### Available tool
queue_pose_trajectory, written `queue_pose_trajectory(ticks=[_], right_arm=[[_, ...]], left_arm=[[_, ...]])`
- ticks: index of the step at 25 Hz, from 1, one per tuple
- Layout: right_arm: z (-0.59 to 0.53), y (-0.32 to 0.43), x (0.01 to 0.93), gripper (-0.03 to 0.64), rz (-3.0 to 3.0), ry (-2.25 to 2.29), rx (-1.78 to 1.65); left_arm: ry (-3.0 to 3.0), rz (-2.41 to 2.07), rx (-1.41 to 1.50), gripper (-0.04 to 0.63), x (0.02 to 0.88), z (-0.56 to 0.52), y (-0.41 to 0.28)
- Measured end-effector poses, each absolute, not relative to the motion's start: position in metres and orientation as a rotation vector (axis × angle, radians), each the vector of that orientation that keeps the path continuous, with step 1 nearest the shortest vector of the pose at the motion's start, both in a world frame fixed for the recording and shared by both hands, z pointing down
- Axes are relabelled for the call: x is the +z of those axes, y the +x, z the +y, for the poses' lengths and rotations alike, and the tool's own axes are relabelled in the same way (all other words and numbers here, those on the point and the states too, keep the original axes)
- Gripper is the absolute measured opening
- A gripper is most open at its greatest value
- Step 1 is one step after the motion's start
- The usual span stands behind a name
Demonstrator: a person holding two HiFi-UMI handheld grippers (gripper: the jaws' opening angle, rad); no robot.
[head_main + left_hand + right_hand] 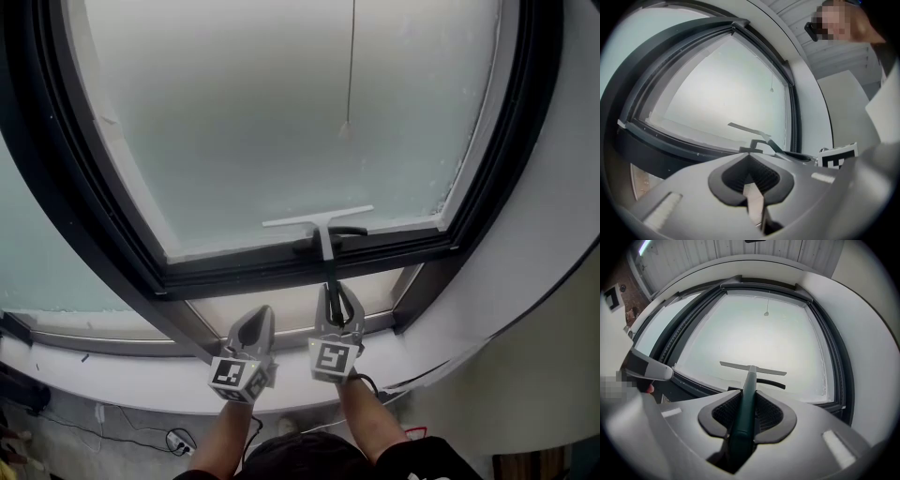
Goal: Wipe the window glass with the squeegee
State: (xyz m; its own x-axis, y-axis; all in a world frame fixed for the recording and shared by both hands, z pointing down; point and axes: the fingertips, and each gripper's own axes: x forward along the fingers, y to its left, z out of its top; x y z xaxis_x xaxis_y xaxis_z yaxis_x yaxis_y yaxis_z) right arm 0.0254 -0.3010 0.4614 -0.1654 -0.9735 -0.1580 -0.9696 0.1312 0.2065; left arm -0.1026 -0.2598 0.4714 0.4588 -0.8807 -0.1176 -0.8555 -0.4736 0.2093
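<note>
The squeegee has a white blade and a dark green handle. Its blade lies flat against the bottom edge of the frosted window glass, just above the lower frame. My right gripper is shut on the handle, which runs up between its jaws in the right gripper view to the blade. My left gripper hangs beside it to the left, below the frame, shut with nothing in it. The squeegee's blade shows edge-on in the left gripper view.
A black window frame surrounds the pane, with a black latch handle right behind the squeegee. A thin pull cord hangs over the upper glass. White wall rises at the right. Cables lie on the floor below.
</note>
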Motion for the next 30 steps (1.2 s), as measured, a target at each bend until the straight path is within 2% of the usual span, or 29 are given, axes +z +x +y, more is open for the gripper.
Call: queue_pose_trajectory(ticks=[4, 8, 22, 30], right_arm=[[-0.299, 0.03, 0.453, 0.097, -2.4, 2.021, -0.412], [-0.287, 0.024, 0.423, 0.097, -2.455, 2.002, -0.557], [-0.313, -0.101, 0.209, 0.097, -2.683, 2.043, -1.011], [-0.336, -0.116, 0.109, 0.097, -2.575, 2.324, -1.149]], left_arm=[[2.54, -1.592, -0.299, -0.002, 0.476, -0.256, -0.105], [2.54, -1.628, -0.331, -0.002, 0.474, -0.256, -0.111], [2.774, -1.612, -0.537, -0.002, 0.374, -0.279, -0.205], [2.899, -1.517, -0.579, -0.002, 0.342, -0.293, -0.226]])
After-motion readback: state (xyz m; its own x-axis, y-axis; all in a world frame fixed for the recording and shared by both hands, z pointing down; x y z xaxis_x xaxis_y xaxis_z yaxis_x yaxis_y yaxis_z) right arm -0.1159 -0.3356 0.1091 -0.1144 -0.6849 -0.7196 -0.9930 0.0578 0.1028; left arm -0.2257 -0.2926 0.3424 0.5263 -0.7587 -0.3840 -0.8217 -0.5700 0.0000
